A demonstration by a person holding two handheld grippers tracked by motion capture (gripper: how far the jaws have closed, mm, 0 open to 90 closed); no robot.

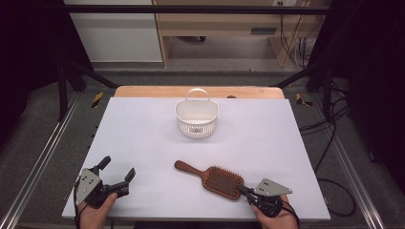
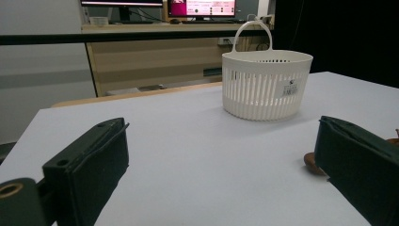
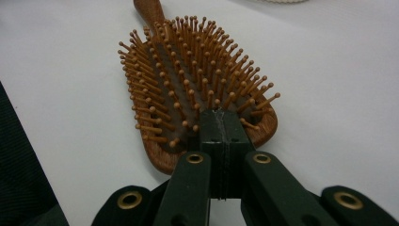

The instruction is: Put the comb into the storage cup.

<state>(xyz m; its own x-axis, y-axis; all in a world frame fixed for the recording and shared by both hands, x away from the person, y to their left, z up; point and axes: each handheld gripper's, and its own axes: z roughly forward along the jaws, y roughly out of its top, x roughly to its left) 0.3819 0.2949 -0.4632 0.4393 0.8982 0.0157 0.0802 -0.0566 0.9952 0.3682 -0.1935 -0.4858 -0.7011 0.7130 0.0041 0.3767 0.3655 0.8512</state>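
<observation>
A wooden paddle hairbrush (image 1: 215, 179) lies bristles up on the white table (image 1: 143, 133), its handle pointing to the left and away. My right gripper (image 1: 244, 191) is shut, jaws pressed together with nothing between them. In the right gripper view its tips (image 3: 220, 115) rest at the near end of the hairbrush (image 3: 188, 84), among the bristles. My left gripper (image 1: 117, 167) stands open near the front left edge, empty. The left gripper view shows its jaws (image 2: 219, 134) wide apart, with the hairbrush handle's tip (image 2: 313, 162) beside the right one.
A white slotted basket (image 1: 197, 119) with a handle stands upright at the table's far middle; it appears ahead in the left gripper view (image 2: 266, 84). Black frame posts and cables flank the table. A wooden strip runs along the far edge.
</observation>
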